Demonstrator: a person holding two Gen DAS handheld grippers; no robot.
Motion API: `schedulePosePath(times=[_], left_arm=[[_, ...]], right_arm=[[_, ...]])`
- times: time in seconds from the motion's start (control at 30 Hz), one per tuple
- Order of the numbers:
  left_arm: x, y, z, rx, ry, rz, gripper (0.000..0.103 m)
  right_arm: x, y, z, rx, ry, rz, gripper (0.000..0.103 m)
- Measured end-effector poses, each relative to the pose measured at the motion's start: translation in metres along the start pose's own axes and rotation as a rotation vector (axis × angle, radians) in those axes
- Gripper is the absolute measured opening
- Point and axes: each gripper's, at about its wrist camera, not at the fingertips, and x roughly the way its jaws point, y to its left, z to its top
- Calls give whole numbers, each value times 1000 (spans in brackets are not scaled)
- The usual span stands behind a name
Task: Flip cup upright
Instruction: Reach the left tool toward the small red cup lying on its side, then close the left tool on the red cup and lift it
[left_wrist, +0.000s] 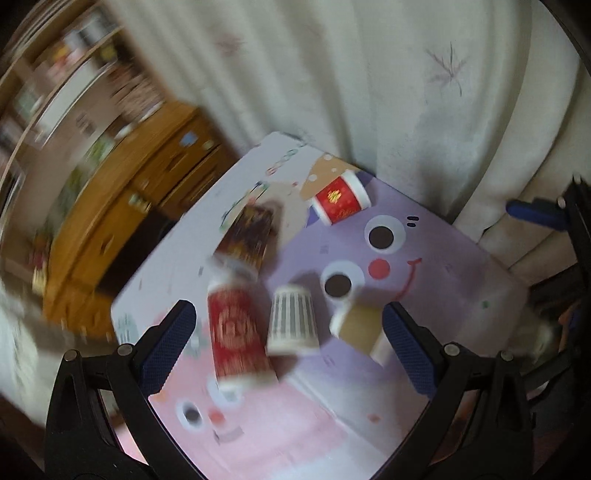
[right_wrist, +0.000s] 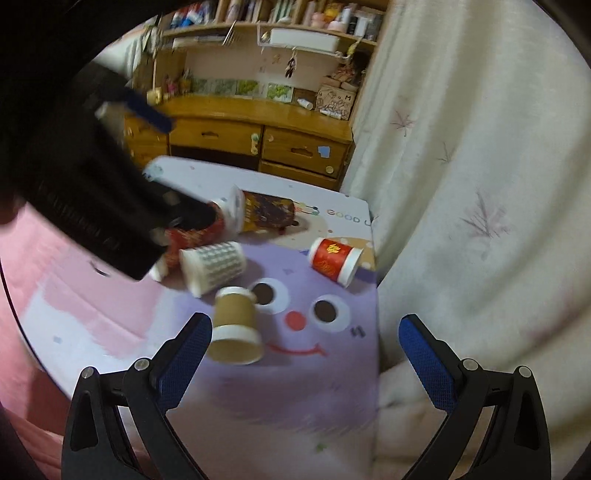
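Several paper cups lie on their sides on a cartoon-face table mat (left_wrist: 424, 258). In the left wrist view a tall red cup (left_wrist: 236, 332), a white striped cup (left_wrist: 291, 319) and a brown cup (left_wrist: 360, 325) lie between the fingers of my open, empty left gripper (left_wrist: 288, 347). A dark patterned cup (left_wrist: 249, 236) and a short red cup (left_wrist: 340, 199) lie farther off. In the right wrist view my open, empty right gripper (right_wrist: 304, 354) hovers just right of the brown cup (right_wrist: 234, 332). The left gripper's body (right_wrist: 85, 192) partly hides the tall red cup (right_wrist: 192, 236).
A cream curtain (right_wrist: 461, 184) hangs right behind the table's far and right edges. A wooden dresser (right_wrist: 258, 136) with shelves above stands beyond the table. A pink area (left_wrist: 258, 424) of the mat lies nearest me.
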Motion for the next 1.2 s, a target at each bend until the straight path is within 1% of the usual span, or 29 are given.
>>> schedulePosePath(times=[0.1,0.17,0.3,0.4,0.47,0.53,0.6,0.67,0.73,0.77,0.83,0.9,0.97,1.1,1.2], left_arm=[[34,-6,28,116,-4,-19,100],[62,-10,48,203,2,-30,101],[119,-22,78,358,4,-63,100],[154,-35,87,461,-8,-82,100],[180,-44,91,533,-29,-110,100],[201,-50,92,587,-32,-157,97],[220,-57,93,637,-32,-207,97],[235,-62,93,664,-26,-239,96],[249,-68,94,672,-3,-270,96],[257,-70,95,667,11,-292,93],[268,-73,95,668,30,-313,87],[275,-75,95,666,41,-323,69],[280,-75,96,653,45,-326,64],[274,-70,92,652,12,-307,63],[261,-67,93,642,-9,-284,63]], right_arm=[[49,0,7,-58,41,-56,103],[81,-4,10,-75,63,-76,103],[137,-12,7,-64,104,-91,103],[181,-21,4,-27,153,-98,103],[206,-26,-1,-9,187,-104,103],[233,-30,-10,-1,221,-114,103],[255,-35,-17,8,257,-124,103],[274,-39,-23,8,284,-117,103],[288,-41,-28,5,306,-120,103],[295,-41,-30,4,316,-118,103],[309,-42,-31,7,334,-116,103],[323,-42,-34,12,343,-115,103],[335,-42,-34,15,350,-115,103],[353,-50,-36,12,345,-100,103],[369,-49,-33,-3,338,-98,103]])
